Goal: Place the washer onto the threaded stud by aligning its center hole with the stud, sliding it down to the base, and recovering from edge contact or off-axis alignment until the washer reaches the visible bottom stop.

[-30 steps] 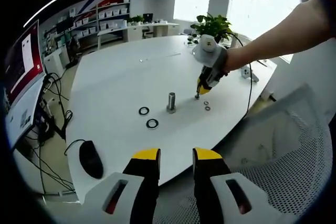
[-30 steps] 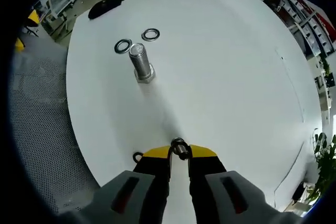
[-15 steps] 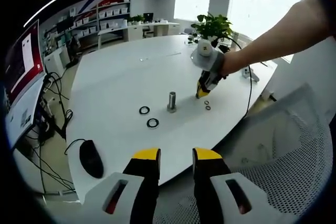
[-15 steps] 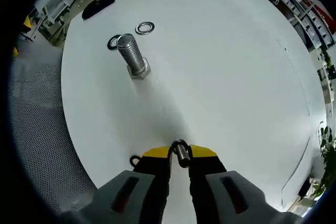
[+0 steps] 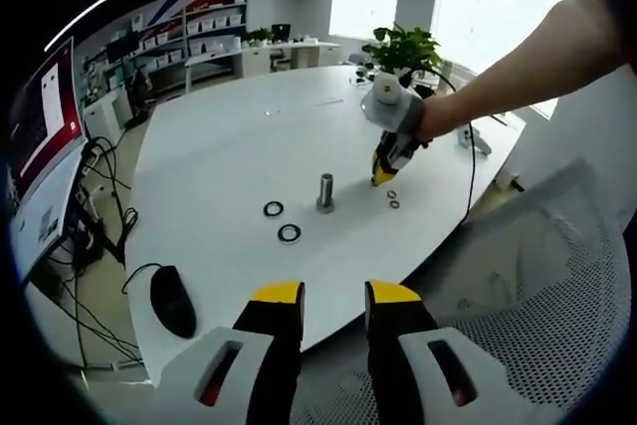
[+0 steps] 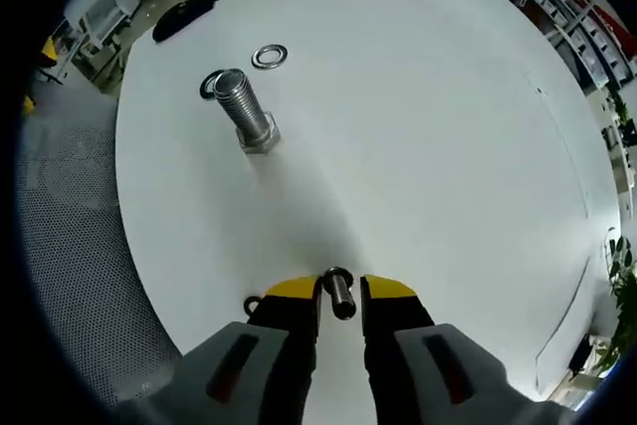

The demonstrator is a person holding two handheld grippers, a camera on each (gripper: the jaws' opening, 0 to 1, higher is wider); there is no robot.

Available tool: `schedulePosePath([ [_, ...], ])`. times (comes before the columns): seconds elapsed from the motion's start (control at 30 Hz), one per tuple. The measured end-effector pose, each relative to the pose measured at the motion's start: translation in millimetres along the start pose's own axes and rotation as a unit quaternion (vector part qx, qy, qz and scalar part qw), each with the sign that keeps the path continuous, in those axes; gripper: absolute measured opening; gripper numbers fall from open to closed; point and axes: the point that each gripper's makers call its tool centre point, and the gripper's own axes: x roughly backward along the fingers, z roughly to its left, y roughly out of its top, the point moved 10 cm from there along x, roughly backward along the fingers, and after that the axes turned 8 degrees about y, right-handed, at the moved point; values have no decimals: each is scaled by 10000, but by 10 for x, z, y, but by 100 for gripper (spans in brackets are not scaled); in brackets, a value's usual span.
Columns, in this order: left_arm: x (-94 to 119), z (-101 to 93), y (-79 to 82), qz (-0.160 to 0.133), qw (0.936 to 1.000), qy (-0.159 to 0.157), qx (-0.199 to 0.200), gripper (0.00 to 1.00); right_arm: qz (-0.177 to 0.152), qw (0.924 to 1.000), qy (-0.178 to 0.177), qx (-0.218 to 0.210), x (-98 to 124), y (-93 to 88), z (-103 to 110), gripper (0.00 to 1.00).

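right gripper view | your right gripper [image 6: 338,291] clamps washer [image 6: 338,293] edge-on | stud [image 6: 242,109] ahead-left of fingertips | left gripper [image 5: 333,298] parted, empty | tilt could snag threads

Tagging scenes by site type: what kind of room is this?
Probably an office or lab workspace. A large white round-edged table stands in an open room with wall shelves of white storage bins, a big red-and-white display screen and a grey mesh office chair.

An office: white table [image 5: 229,146], shelving [image 5: 204,22], monitor [image 5: 40,116], mesh chair [image 5: 518,276].
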Motion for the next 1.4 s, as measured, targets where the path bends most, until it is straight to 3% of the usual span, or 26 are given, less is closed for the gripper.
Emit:
schedulePosePath([
  [0.4,0,-9,-3,9,10000,-30,-36,22,33,9999,-45,-89,97,-147,104,21],
  [0.7,2,-11,-4,9,10000,-25,-45,22,28,9998,16,-212,44,-277,160,22],
  [1.2,10,-12,3,-43,10000,-29,-38,22,-34,9991,211,-367,31,-449,469,21],
  [1.4,8,-21,0,-33,10000,-49,-77,22,-91,9988,295,-385,-7,-425,596,21],
])
